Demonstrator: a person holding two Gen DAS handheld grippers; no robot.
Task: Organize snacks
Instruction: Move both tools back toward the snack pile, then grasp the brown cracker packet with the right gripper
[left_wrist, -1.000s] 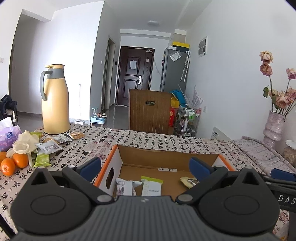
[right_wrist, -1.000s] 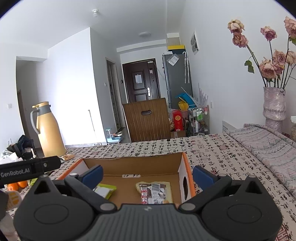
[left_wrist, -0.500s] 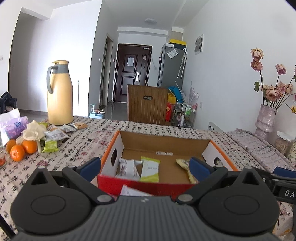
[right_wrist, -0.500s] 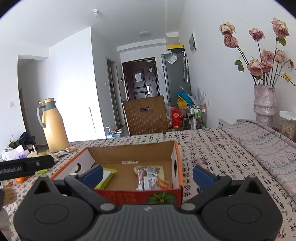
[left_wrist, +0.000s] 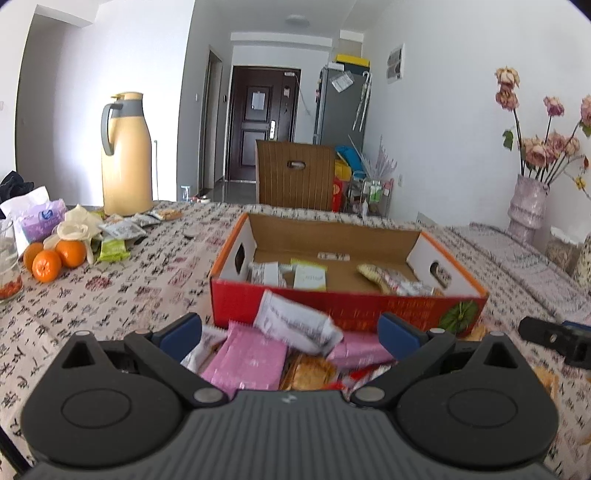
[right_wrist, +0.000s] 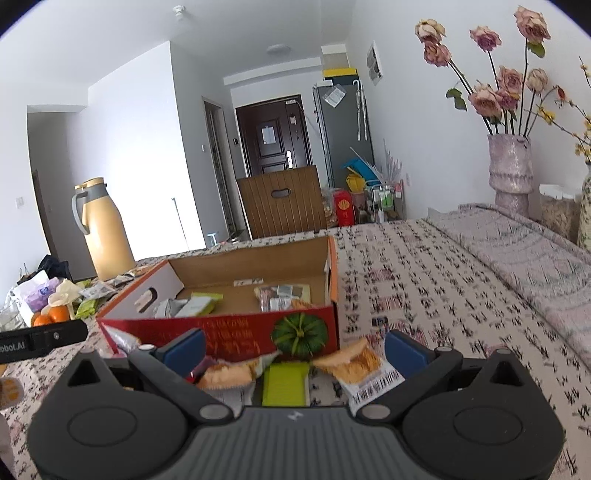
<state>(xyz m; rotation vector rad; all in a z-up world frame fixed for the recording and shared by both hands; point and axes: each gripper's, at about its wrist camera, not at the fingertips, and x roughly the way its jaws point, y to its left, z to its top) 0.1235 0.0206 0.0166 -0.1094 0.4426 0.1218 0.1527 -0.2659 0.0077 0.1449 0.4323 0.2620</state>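
A red and orange cardboard box (left_wrist: 343, 310) sits open on the patterned tablecloth, with several snack packets (left_wrist: 308, 276) inside; it also shows in the right wrist view (right_wrist: 236, 332). A pile of loose snacks lies in front of it: pink packets (left_wrist: 247, 360), a white crumpled packet (left_wrist: 291, 323), a green packet (right_wrist: 285, 382) and bread packets (right_wrist: 354, 363). My left gripper (left_wrist: 291, 332) is open and empty above the pink packets. My right gripper (right_wrist: 295, 349) is open and empty above the green packet.
A yellow thermos (left_wrist: 126, 155) stands at the far left with more snack packets (left_wrist: 122, 230), oranges (left_wrist: 51, 258) and a glass (left_wrist: 7, 262). A vase of dried roses (right_wrist: 511, 166) stands at the right. A wooden chair back (left_wrist: 295, 177) is behind the table.
Both grippers have drawn back from over the box towards the table's near side. The loose snack pile in front of the box has come into view under them.
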